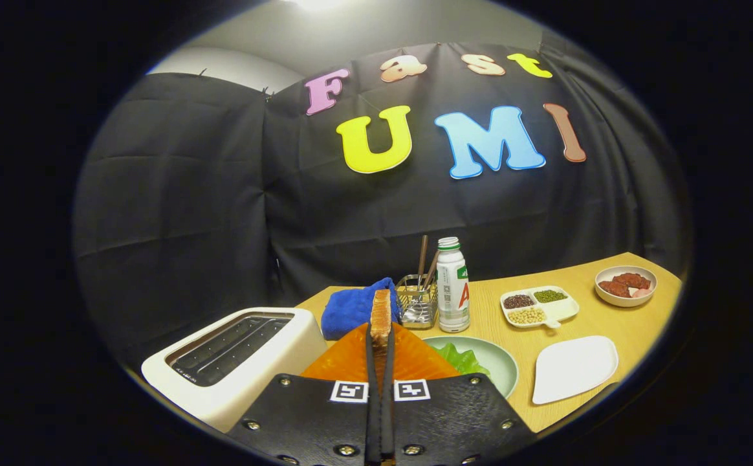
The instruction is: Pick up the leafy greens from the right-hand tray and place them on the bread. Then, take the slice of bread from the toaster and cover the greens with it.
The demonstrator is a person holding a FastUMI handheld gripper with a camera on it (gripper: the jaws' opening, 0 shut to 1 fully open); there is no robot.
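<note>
Gripper view: hand-held gripper (380,362) tight on bread slice (381,317), edge-on, upright, long axis fwd, w/ greens (460,358) just right.

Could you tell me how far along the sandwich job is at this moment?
Done: the leafy greens lie on the green plate, the white tray is bare, and the toaster slots look empty. In hand: the gripper is shut on the bread slice, held upright. Left: laying the slice over the greens.
</note>
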